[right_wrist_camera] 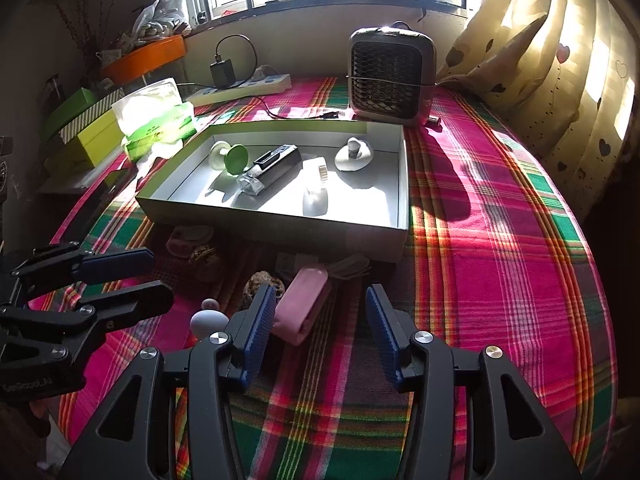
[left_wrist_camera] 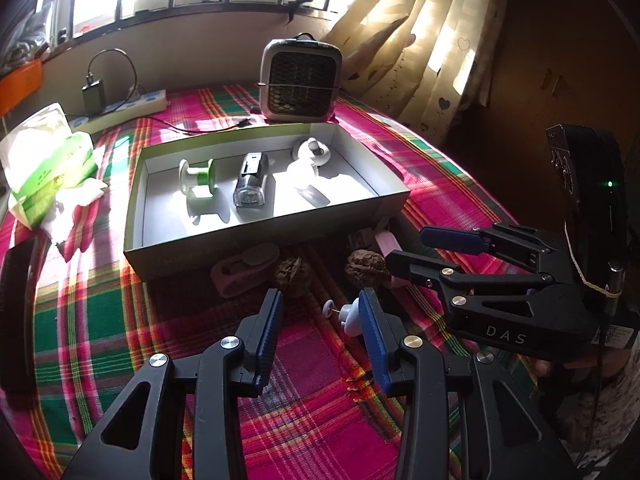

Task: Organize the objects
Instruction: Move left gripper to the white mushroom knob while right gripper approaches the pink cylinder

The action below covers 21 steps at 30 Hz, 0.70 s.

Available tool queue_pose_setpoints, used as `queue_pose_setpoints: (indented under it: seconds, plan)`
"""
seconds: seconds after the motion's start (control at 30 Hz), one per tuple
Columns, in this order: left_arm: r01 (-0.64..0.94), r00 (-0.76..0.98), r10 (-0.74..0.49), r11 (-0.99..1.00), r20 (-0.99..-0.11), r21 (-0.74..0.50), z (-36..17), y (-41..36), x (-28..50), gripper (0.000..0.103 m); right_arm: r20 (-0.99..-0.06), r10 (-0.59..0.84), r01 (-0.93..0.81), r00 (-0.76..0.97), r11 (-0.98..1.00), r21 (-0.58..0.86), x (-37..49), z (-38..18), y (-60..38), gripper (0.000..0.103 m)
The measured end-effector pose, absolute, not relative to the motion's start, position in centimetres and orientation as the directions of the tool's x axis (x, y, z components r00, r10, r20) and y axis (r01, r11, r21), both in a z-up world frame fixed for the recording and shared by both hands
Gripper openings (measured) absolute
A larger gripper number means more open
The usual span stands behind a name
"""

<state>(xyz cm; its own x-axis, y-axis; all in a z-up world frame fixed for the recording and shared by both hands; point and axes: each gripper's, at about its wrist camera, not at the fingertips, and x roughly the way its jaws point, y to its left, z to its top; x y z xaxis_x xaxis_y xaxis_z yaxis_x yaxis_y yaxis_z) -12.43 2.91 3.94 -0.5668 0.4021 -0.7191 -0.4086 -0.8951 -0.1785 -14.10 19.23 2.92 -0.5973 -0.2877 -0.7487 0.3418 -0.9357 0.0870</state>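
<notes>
An open grey box [left_wrist_camera: 260, 236] [right_wrist_camera: 280, 232] holds a green spool [left_wrist_camera: 198, 180], a black lamp [left_wrist_camera: 248, 180], a white brush [left_wrist_camera: 304, 168] and a white round piece [left_wrist_camera: 314, 150]. In front of it on the plaid cloth lie two walnuts [left_wrist_camera: 292, 274] [left_wrist_camera: 366, 268], a pink holder [left_wrist_camera: 244, 268], a pink block [right_wrist_camera: 304, 304] and a small white knob [left_wrist_camera: 346, 316] [right_wrist_camera: 206, 320]. My left gripper [left_wrist_camera: 320, 320] [right_wrist_camera: 132, 278] is open, the knob just ahead by its right finger. My right gripper [right_wrist_camera: 320, 312] [left_wrist_camera: 436, 250] is open over the pink block's near end, not pressing on it.
A small grey heater [left_wrist_camera: 300, 84] stands behind the box. A power strip [left_wrist_camera: 128, 106] with a charger lies at the back left, a green tissue pack [left_wrist_camera: 48, 168] left of the box, and a long black object [left_wrist_camera: 18, 312] at the cloth's left edge. Curtains [right_wrist_camera: 560, 80] hang at the right.
</notes>
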Motion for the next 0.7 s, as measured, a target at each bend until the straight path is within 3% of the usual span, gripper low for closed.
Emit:
queue_pose_setpoints:
  seconds: [0.7]
  plan:
    - [-0.400, -0.502, 0.383, -0.898, -0.776, -0.184, 1.3, 4.6, -12.8, 0.043, -0.784, -0.232, 0.321, -0.576, -0.946, 0.044, -14.0, 1.1, 19.6, 0.049]
